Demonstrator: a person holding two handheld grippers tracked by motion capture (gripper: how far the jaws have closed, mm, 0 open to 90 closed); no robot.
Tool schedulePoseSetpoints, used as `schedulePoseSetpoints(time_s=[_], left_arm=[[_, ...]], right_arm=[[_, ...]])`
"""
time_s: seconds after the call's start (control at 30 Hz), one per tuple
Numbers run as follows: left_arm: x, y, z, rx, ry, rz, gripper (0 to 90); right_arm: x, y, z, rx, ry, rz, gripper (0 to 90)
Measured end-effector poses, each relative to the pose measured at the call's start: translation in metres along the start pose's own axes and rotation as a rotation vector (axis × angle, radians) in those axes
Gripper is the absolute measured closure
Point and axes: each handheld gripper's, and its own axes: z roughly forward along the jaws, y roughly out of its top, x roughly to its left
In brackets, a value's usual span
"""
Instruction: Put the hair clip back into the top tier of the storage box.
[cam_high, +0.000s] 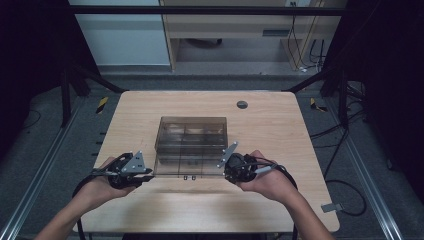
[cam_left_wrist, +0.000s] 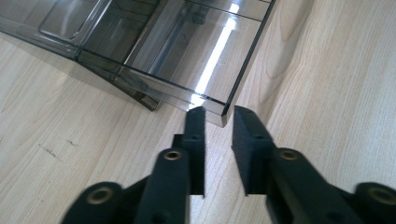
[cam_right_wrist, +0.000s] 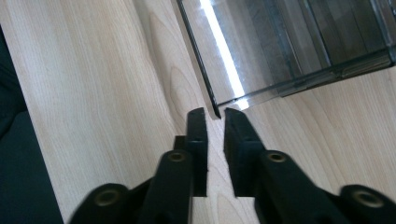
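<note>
Your two hands come in from the bottom of the high view, each with a black two-jaw gripper at the near edge of the smoke-grey transparent plastic organiser box (cam_high: 192, 145), which sits mid-frame on the pale wooden table (cam_high: 280, 125). Your left gripper (cam_left_wrist: 214, 112), at lower left there, has its jaws parted a little; in its own view the lid's near corner sits just at the gap between the tips, not pinched. Your right gripper (cam_right_wrist: 215, 113), at lower right, is likewise slightly apart, the lid's thin edge meeting the gap without being clamped.
</note>
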Motion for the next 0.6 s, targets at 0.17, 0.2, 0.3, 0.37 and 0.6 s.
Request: schedulePoseSetpoints(time_s=[0.17,0.2,0.3,0.37,0.6], left_arm=[[-0.003,-0.015,-0.003,-0.022,0.021,-0.007,54.2],[-0.003,-0.015,-0.003,-0.022,0.021,-0.007,51.5],[-0.003,-0.022,-0.005,-0.035,0.037,-0.037,43.4],[-0.001,-0.027,-0.005,-0.044,0.058,-0.068,35.2],[0.004,-0.041,-0.001,-0.092,0.123,-0.18,14.1]], right_arm=[[-0.006,-0.013,-0.004,-0.005,-0.018,0.036,70.1],[-0.006,-0.013,-0.004,-0.005,-0.018,0.036,70.1],[-0.009,-0.02,-0.007,-0.013,-0.032,0.056,64.9],[-0.011,-0.026,-0.009,-0.007,-0.045,0.077,61.4],[-0.023,-0.049,-0.012,-0.007,-0.084,0.172,45.4]])
